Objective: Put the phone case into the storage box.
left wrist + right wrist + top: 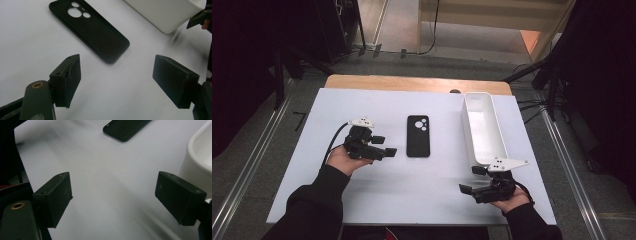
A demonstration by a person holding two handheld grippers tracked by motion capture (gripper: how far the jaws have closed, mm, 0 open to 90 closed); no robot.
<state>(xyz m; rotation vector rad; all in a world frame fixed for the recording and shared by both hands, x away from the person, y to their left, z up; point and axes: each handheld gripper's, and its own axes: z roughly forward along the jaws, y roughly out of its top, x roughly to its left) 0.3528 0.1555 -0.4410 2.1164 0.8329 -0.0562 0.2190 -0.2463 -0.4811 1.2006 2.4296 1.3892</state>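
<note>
A black phone case (418,136) lies flat at the middle of the white table top, camera holes at its far end. In the left gripper view the phone case (92,27) sits ahead of the jaws. My left gripper (385,145) hovers just left of the case, jaws open and empty, and shows again as my left gripper (117,81). My right gripper (472,179) rests near the front right, open and empty, beside the near end of a long white tray (482,127). Seen from its own camera, my right gripper (113,195) frames bare table.
The white tray (162,12) stands lengthwise along the table's right side, and its rounded corner (197,152) lies close to my right jaws. A wooden strip (417,83) borders the table's far edge. Dark stands and cables surround the table.
</note>
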